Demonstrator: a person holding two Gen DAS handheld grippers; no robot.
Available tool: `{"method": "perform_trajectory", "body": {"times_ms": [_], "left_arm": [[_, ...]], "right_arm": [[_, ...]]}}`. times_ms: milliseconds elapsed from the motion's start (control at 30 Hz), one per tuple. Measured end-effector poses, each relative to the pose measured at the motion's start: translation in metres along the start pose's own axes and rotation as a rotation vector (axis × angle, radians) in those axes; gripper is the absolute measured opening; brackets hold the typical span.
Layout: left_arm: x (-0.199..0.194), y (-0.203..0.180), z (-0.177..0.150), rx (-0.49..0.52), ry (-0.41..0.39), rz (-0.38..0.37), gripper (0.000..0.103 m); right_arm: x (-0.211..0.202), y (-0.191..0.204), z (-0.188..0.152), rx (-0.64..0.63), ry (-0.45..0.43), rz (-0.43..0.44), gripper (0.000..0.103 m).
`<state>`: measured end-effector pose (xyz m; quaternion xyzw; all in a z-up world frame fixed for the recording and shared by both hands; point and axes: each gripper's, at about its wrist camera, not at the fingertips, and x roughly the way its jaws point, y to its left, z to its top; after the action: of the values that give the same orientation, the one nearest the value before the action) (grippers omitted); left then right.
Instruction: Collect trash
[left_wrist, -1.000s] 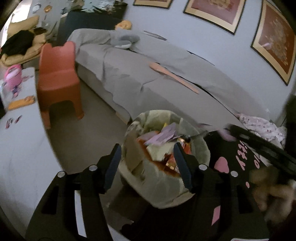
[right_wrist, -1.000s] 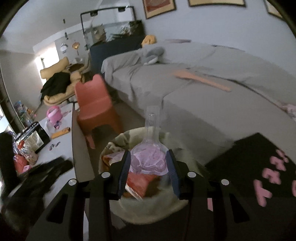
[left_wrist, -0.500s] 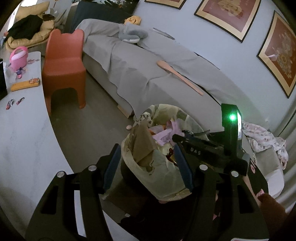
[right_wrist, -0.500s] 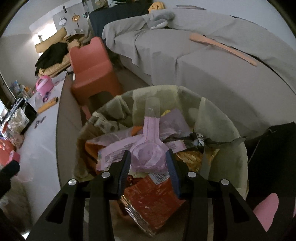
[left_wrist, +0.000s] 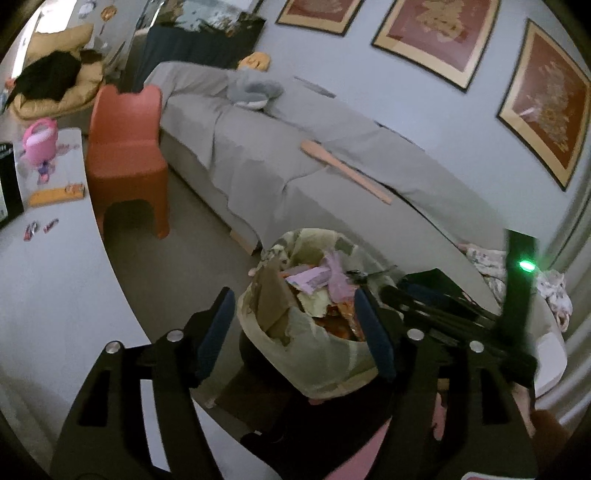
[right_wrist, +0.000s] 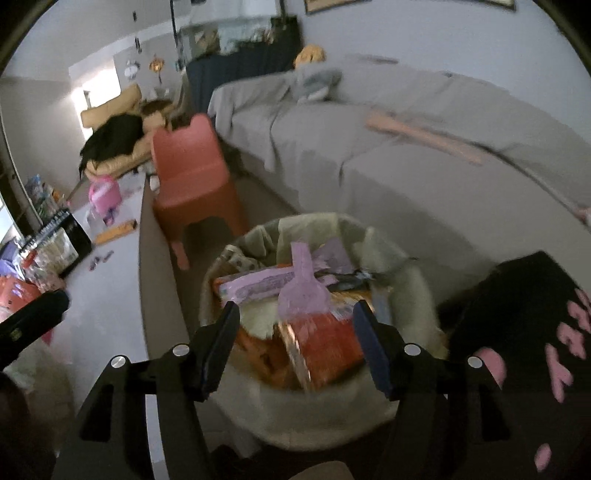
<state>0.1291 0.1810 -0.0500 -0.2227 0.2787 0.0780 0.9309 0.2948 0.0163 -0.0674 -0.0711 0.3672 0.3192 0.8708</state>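
Observation:
A trash bin lined with a pale bag (left_wrist: 314, 365) (right_wrist: 402, 288) stands on the floor beside the white table, heaped with wrappers. On the heap lies a clear, pink-tinted plastic bottle (right_wrist: 301, 291), free of my right gripper (right_wrist: 295, 339), whose jaws are opening above the bin with nothing pressed between them. My left gripper (left_wrist: 295, 328) hovers before the bin's near rim; its jaws are opening too and hold nothing. The right gripper's black body with a green light (left_wrist: 517, 295) shows at the right of the left wrist view.
A white table (left_wrist: 55, 295) curves along the left with a pink toy (left_wrist: 38, 142), a black box (right_wrist: 66, 240) and small wrappers (left_wrist: 40, 229). An orange child's chair (left_wrist: 127, 155) and a grey-covered bed (left_wrist: 332, 166) lie beyond. A black garment with pink letters (right_wrist: 535, 332) lies right.
The right gripper carried the bottle down over the bin, then opened and left it on the heap, pulling back a little. The left gripper widened and drew back from the bin.

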Motion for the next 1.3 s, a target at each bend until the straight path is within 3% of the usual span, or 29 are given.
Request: {"method": "perform_trajectory", "body": {"times_ms": [300,533,600,700,867,1067,1300], "left_arm": [[-0.067,-0.058,-0.037,0.193,-0.018,-0.123,0.070],[-0.100,-0.110,-0.084,0.375,0.021,-0.229,0.071],[-0.110,-0.120,-0.094,0.418,0.028,-0.252,0.074],[-0.124,-0.130,-0.105,0.483,0.013,-0.264,0.094],[-0.134,-0.133,-0.113,0.504,-0.002,-0.204,0.094],[-0.145,-0.127,-0.109,0.491,-0.051,-0.075,0.094],[-0.159,-0.123,-0.109,0.495,-0.080,-0.081,0.094]], "right_arm": [[-0.184,-0.015,-0.080,0.097,-0.159,-0.108,0.066],[-0.268,-0.021,-0.154,0.178,-0.179,-0.217,0.067],[-0.282,-0.016,-0.173,0.175,-0.184,-0.252,0.068],[-0.297,-0.008,-0.193,0.179,-0.193,-0.307,0.068],[-0.311,-0.005,-0.205,0.227,-0.236,-0.303,0.068],[-0.310,0.006,-0.209,0.212,-0.212,-0.325,0.068],[-0.310,0.016,-0.209,0.187,-0.213,-0.342,0.068]]}}
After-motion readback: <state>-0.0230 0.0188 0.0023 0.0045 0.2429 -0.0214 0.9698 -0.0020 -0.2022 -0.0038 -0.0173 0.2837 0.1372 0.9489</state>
